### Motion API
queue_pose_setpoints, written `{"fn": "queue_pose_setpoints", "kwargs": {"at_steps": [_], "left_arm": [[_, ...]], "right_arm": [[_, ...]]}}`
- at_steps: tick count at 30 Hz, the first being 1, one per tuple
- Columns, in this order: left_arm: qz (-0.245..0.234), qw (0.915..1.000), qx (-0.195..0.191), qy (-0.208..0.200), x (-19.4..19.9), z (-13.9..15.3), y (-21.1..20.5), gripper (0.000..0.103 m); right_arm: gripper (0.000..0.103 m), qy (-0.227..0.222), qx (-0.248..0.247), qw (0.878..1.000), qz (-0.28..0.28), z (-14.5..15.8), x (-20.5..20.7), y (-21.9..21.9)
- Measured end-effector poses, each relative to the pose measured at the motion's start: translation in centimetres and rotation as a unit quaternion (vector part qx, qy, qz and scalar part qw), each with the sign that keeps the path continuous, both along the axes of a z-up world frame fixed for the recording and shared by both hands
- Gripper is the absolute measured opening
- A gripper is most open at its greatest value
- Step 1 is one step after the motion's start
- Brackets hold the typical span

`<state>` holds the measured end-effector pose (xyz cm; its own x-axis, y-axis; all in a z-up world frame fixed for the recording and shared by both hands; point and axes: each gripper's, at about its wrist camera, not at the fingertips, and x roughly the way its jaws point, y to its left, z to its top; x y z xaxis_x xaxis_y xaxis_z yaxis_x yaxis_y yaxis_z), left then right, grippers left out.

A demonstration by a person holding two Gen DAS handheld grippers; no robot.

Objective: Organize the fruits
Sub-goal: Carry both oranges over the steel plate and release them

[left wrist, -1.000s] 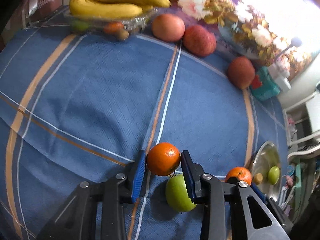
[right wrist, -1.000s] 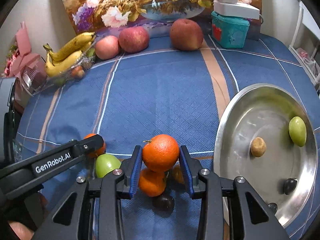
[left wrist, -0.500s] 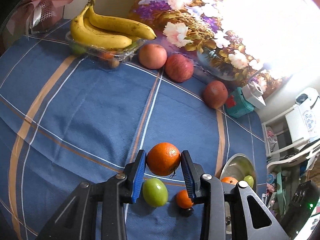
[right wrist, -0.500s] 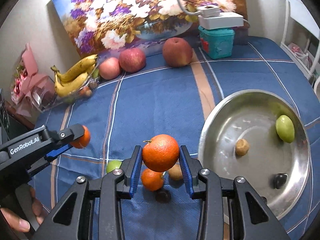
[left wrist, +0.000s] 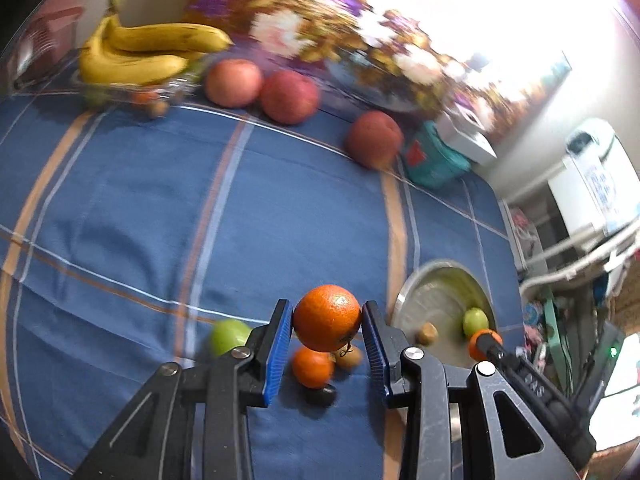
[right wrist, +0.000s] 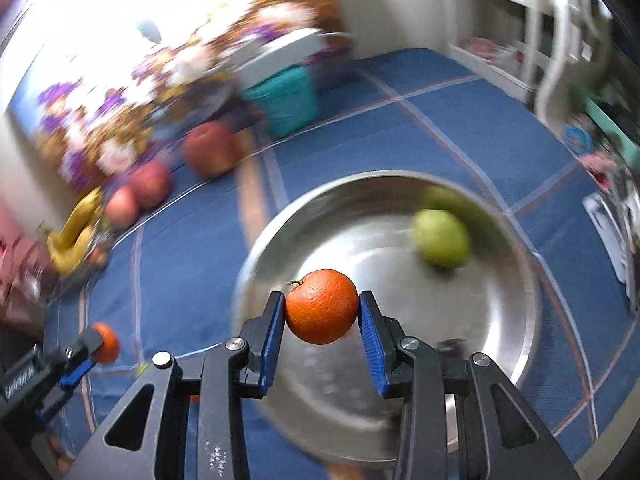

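My left gripper (left wrist: 326, 340) is shut on an orange (left wrist: 327, 317) and holds it above the blue cloth. Below it lie another orange (left wrist: 312, 367), a small brown fruit (left wrist: 349, 357), a dark fruit (left wrist: 321, 395) and a green fruit (left wrist: 229, 335). My right gripper (right wrist: 321, 322) is shut on a second orange (right wrist: 321, 306) and holds it over the steel bowl (right wrist: 520, 344). The bowl holds a green fruit (right wrist: 441, 237); it also shows in the left wrist view (left wrist: 430, 280) with a small brown fruit (left wrist: 427, 332) inside.
Bananas (left wrist: 136, 56) on a clear tray and three apples (left wrist: 234, 82) (left wrist: 290, 96) (left wrist: 374, 140) lie along the back by a flower painting (left wrist: 320, 28). A teal box (left wrist: 434, 162) stands at the back right. White furniture (left wrist: 592, 200) is beyond the table's right edge.
Both grippers have swung to the right with their oranges. The right gripper has moved from beside the bowl to above its near part. Both views are now motion-blurred.
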<state>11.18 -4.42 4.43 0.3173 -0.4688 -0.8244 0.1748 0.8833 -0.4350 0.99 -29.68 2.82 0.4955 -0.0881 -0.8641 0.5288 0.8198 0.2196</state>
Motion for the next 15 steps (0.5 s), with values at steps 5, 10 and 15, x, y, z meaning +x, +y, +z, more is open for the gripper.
{"fn": "queue_pose_setpoints", "kwargs": {"at_steps": [5, 10, 15], "left_arm": [[-0.061, 0.9981, -0.003, -0.006, -2.2, 0.0, -4.1, 0.038], [-0.121, 0.9926, 0.004, -0.008, -4.7, -0.6, -8.2, 0.038], [-0.157, 0.9872, 0.024, -0.006, -6.1, -2.1, -10.7, 0.038]], "right_arm": [[0.039, -0.001, 0.006, 0.998, -0.058, 0.1, -1.7, -3.6], [0.039, -0.006, 0.003, 0.997, -0.081, 0.3, -2.9, -5.4], [0.039, -0.002, 0.010, 0.997, -0.073, 0.1, -2.7, -5.2]]}}
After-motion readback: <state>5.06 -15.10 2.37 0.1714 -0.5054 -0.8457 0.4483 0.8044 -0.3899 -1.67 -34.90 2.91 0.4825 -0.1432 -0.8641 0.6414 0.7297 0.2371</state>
